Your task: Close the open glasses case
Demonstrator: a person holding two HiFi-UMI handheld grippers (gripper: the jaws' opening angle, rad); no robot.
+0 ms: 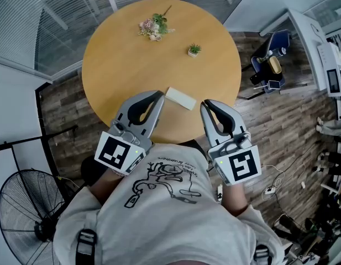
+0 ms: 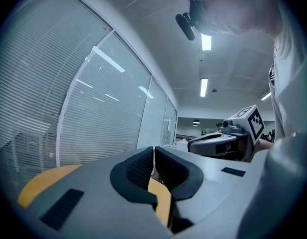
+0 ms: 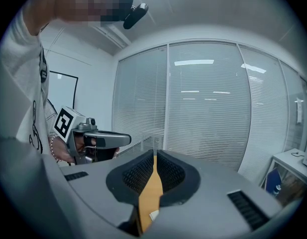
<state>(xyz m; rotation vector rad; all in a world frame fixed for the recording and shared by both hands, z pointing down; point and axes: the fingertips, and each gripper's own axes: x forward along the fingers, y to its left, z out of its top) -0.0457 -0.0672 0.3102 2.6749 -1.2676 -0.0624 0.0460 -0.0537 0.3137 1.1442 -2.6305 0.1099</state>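
Head view looks steeply down on the round wooden counter (image 1: 120,65), which stands on a plank floor (image 1: 281,120), with a floor fan (image 1: 26,203) off at my lower left. My left hand-held gripper (image 1: 158,97) and my right hand-held gripper (image 1: 206,105) hang over the counter's near edge, apart from each other. Both are clenched on nothing: in the left gripper view and the right gripper view alike, the ribbed pads come together at their tips with only counter showing behind them. The pale glasses case (image 1: 180,98) lies flat on the counter between my two grippers, just beside the left one's tips; I cannot tell how its lid stands. Farther across lie a small bunch of flowers (image 1: 153,26) and, near it, a tiny potted plant (image 1: 194,49).
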